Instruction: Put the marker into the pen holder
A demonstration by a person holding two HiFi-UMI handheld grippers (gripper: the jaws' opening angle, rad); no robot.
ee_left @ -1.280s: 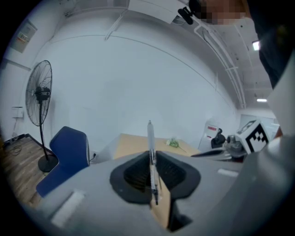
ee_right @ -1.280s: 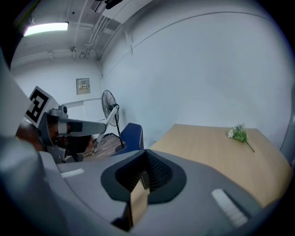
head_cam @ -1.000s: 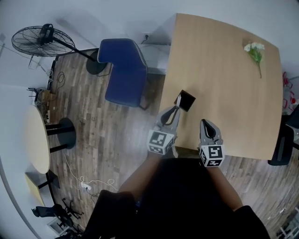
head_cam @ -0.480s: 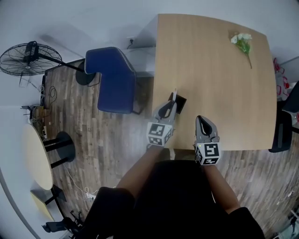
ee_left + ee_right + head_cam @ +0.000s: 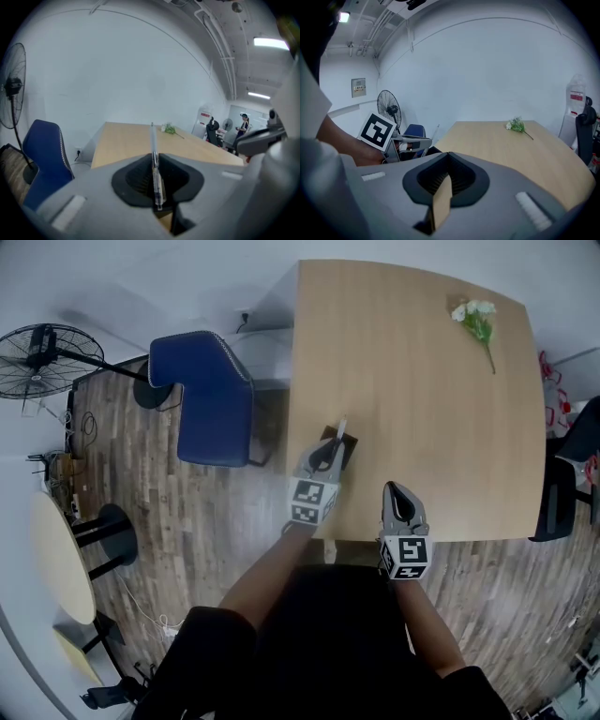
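Observation:
My left gripper [image 5: 327,450] is shut on a thin, clear marker [image 5: 339,433] that sticks out past its jaws [image 5: 154,173]. It hovers at the table's near left part, right over the dark square pen holder [image 5: 345,452], which it mostly hides. From the right gripper view the marker [image 5: 436,129] points upward beside the left gripper [image 5: 410,141]. My right gripper [image 5: 394,491] hangs over the table's front edge, to the right of the holder. Its jaws [image 5: 449,155] are shut with nothing between them.
A light wooden table [image 5: 422,399] carries a small sprig of white flowers [image 5: 474,317] at its far right. A blue chair [image 5: 206,395] stands left of the table, a floor fan [image 5: 33,357] further left. A black chair [image 5: 562,493] is at the right edge.
The left gripper with the marker has come over the pen holder, which now lies mostly beneath it. The right gripper keeps its place near the front edge.

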